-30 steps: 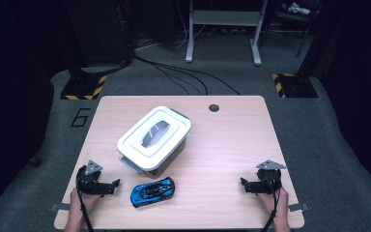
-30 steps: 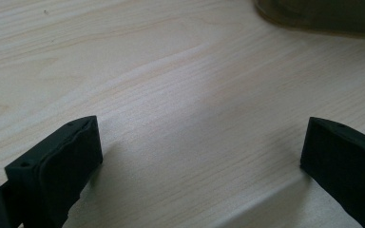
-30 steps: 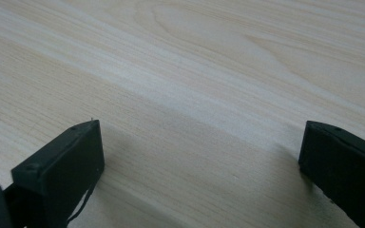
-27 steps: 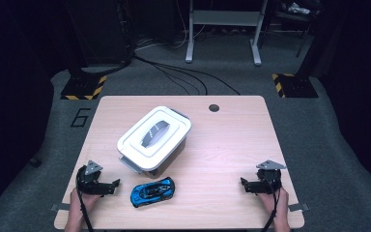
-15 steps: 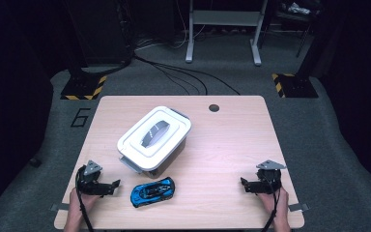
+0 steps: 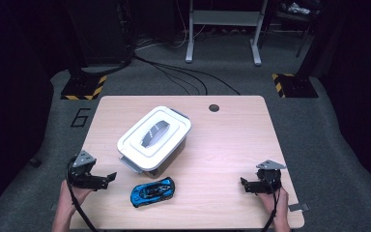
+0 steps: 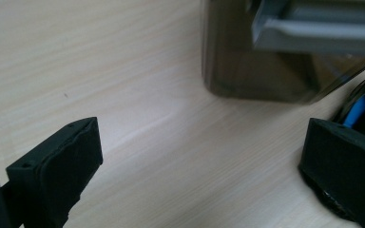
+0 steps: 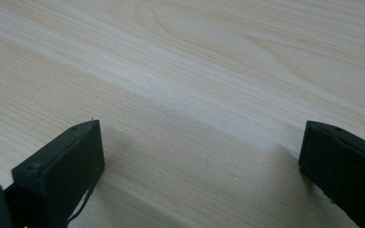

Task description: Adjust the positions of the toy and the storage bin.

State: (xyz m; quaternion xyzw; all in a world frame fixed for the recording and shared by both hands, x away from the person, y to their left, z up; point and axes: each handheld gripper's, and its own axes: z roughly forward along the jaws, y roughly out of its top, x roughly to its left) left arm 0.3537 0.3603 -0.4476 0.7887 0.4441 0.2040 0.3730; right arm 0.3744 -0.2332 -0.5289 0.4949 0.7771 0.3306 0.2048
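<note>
Jaws on both the left gripper (image 6: 107, 179) and right gripper (image 6: 244, 184) gape empty, ready; the blue toy car (image 6: 152, 191) lies just before the lidded box (image 6: 154, 137), left gripper nearest.

Toy car (image 6: 152, 191) just before the lidded box (image 6: 154, 139), between the two claws.

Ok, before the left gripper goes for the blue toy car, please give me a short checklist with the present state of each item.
1. Left gripper open: ok, jaws stand wide apart.
2. Right gripper open and holding nothing: ok.
3. Blue toy car free on the table, apart from both grippers: ok.
4. Path from left gripper to car unblocked: ok.
5. White lid seated on the box: ok.
6. Lid latched: cannot tell.
</note>
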